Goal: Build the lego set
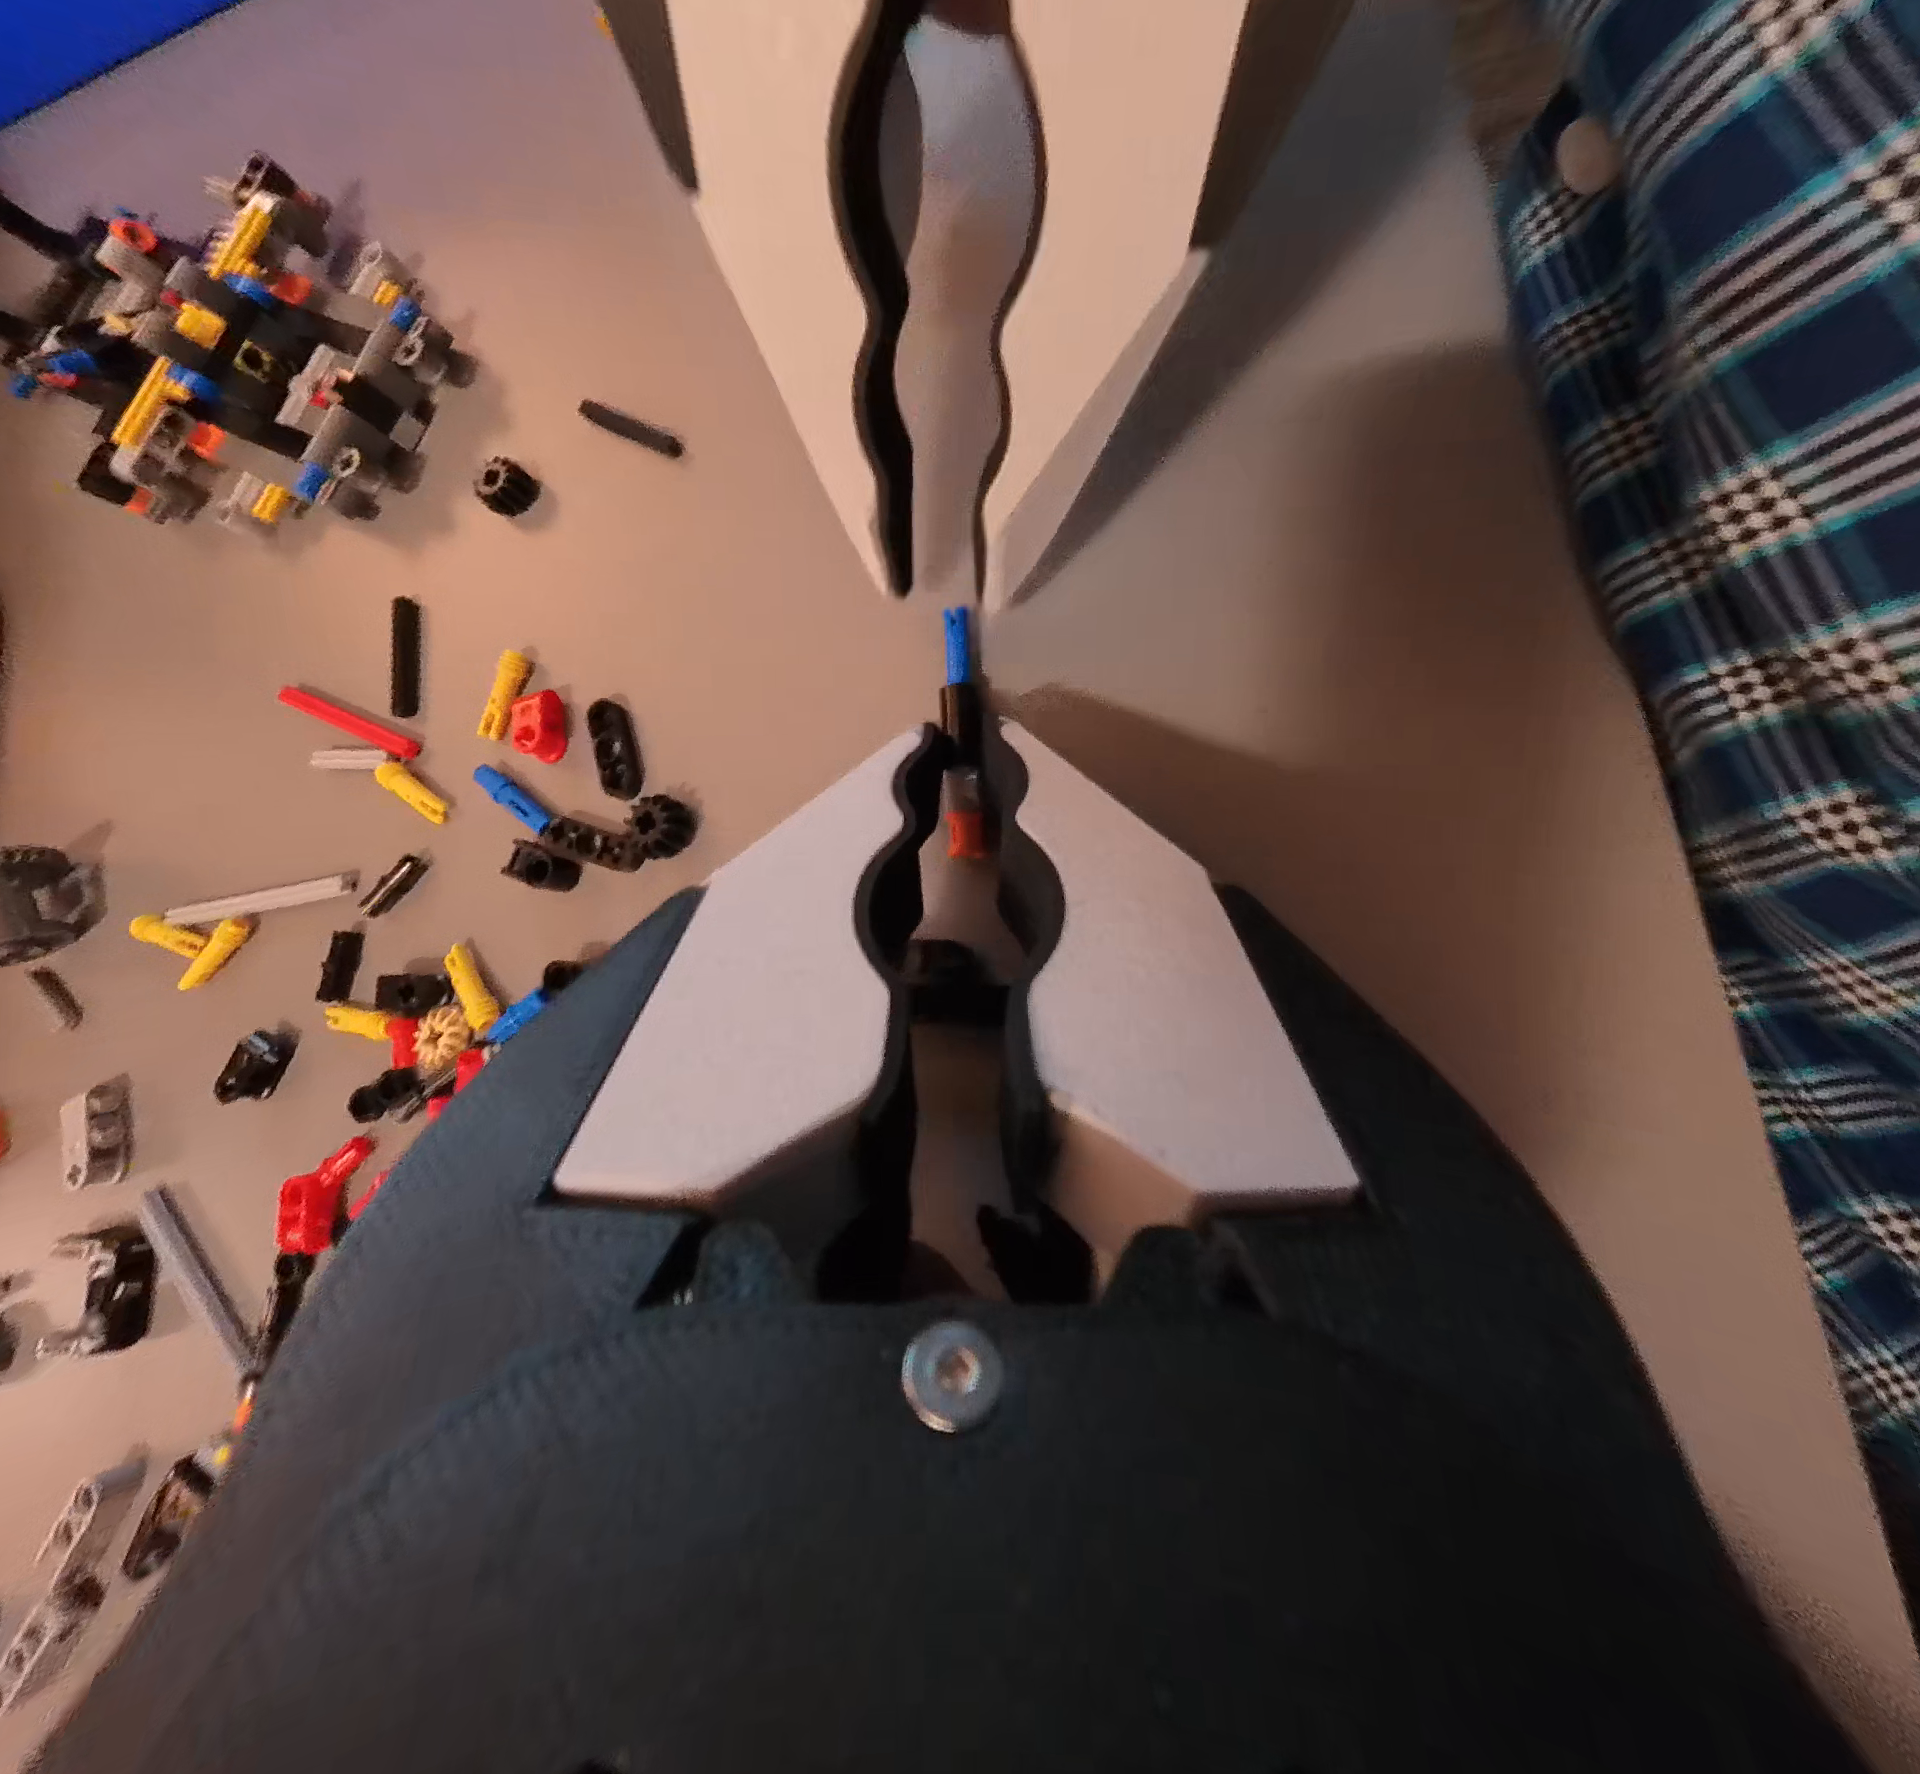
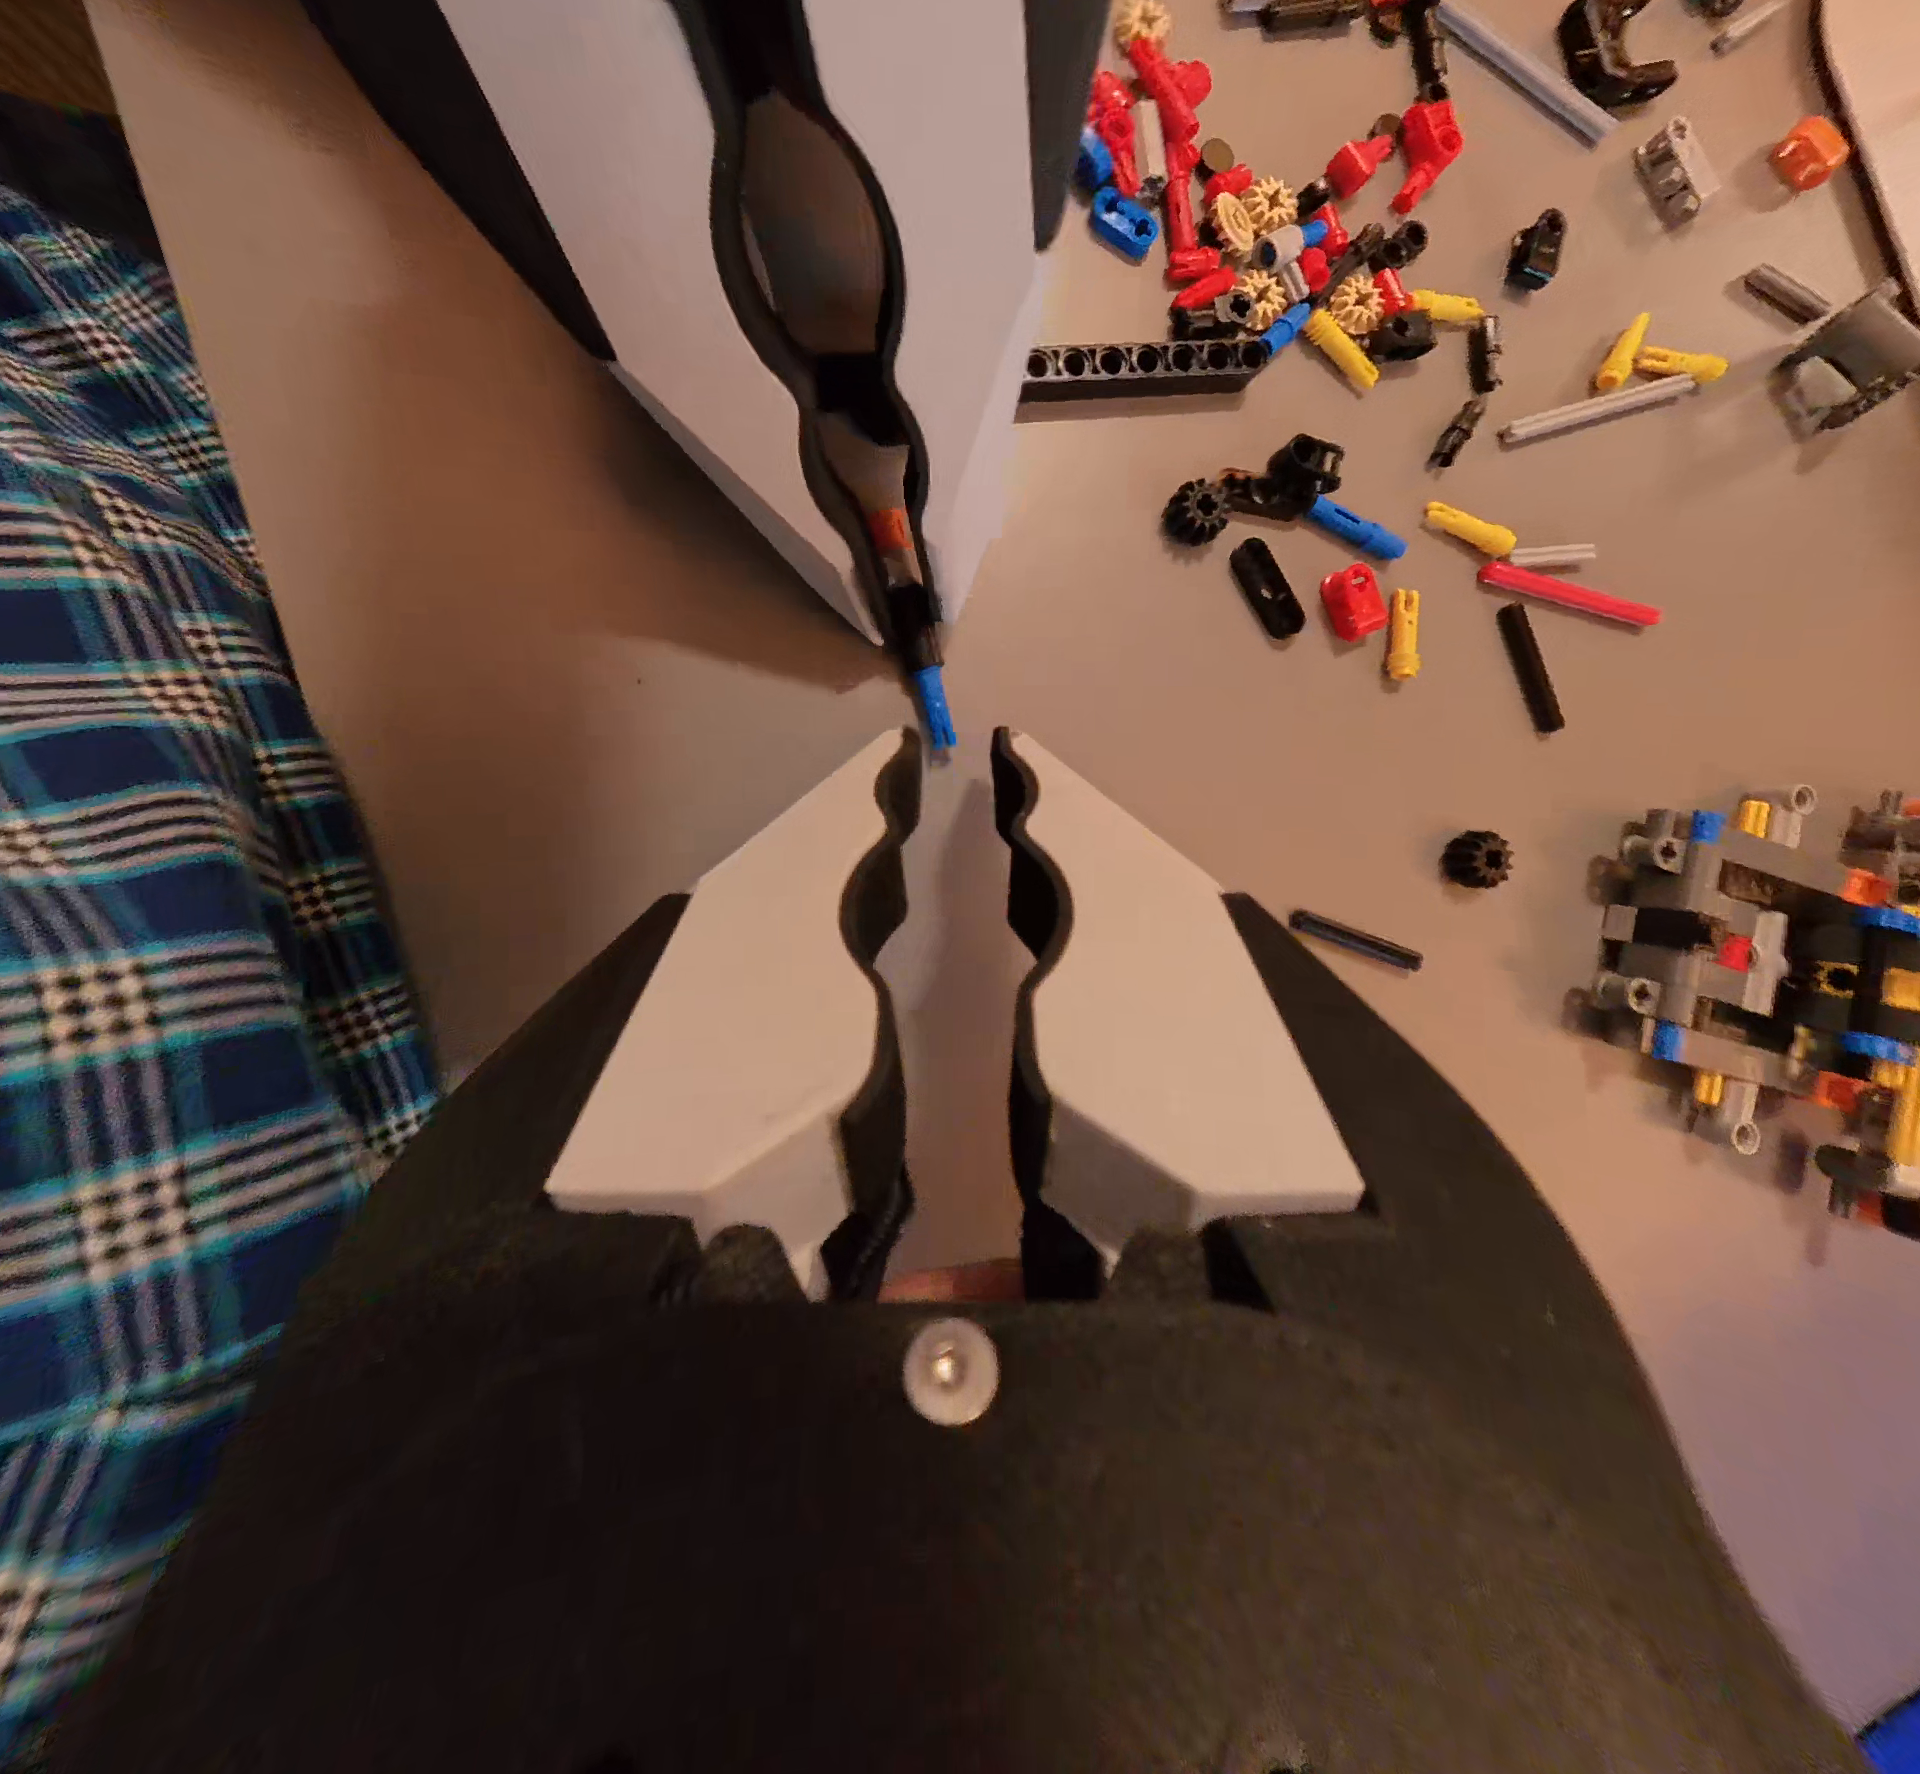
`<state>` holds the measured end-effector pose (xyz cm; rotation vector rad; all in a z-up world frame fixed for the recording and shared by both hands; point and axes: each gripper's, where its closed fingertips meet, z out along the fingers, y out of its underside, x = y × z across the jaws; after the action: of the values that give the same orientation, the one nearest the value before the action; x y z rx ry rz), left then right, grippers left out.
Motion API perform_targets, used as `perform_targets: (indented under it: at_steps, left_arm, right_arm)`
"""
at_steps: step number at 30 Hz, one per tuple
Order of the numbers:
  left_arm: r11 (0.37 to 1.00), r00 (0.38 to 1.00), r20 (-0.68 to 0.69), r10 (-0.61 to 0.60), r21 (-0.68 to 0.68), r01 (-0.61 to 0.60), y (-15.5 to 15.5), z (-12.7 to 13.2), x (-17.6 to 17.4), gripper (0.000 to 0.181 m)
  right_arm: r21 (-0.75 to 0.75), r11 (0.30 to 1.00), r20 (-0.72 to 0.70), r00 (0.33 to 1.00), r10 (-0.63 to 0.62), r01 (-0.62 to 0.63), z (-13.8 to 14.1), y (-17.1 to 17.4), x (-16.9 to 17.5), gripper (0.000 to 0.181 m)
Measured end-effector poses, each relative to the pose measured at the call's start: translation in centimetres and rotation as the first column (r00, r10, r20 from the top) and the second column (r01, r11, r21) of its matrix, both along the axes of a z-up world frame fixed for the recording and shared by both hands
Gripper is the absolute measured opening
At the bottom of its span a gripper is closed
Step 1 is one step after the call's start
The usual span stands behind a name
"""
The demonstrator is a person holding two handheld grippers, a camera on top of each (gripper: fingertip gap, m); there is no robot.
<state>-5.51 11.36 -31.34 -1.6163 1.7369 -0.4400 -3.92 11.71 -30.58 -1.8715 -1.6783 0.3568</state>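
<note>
Left tongs (image 1: 961,737) pinch the pin stack (image 1: 958,685), its blue tip aimed straight at the right tongs (image 2: 956,748), which are spread.

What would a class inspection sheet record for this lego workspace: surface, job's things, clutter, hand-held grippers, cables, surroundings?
Surface: beige table, pieces lying on it.
Job's things: part-built model on the table; small pin assembly with a blue tip.
Clutter: loose pieces scattered, including a long black beam and a red axle.
Grippers: left hand-held gripper shut on the pin assembly; right hand-held gripper open, facing the blue tip.
Cables: nothing seen.
Surroundings: plaid cloth at the table edge.
</note>
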Motion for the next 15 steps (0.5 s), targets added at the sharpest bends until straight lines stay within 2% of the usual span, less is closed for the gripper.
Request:
perform_targets:
  at_steps: [6, 9, 15]
  left_arm:
    - [0.993, 0.993, -0.002, 0.116, -0.029, -0.116, 0.5, 0.0, -0.2, 0.007]
    - [0.986, 0.987, 0.007, 0.159, -0.042, -0.159, 0.6, 0.2, -0.5, 0.022]
    - [0.972, 0.969, 0.077, 0.234, -0.053, -0.230, 0.9, 2.3, -2.0, 0.030]
  right_arm:
    - [0.038, 0.998, -0.031, 0.999, -0.043, 0.044, 2.6, 2.1, 1.2, 0.009]
    - [0.052, 0.996, -0.032, 0.997, -0.066, 0.068, 3.2, 3.1, 1.6, 0.010]
    - [0.074, 0.992, -0.052, 0.994, -0.093, 0.097, 4.2, 4.0, 2.0, 0.007]
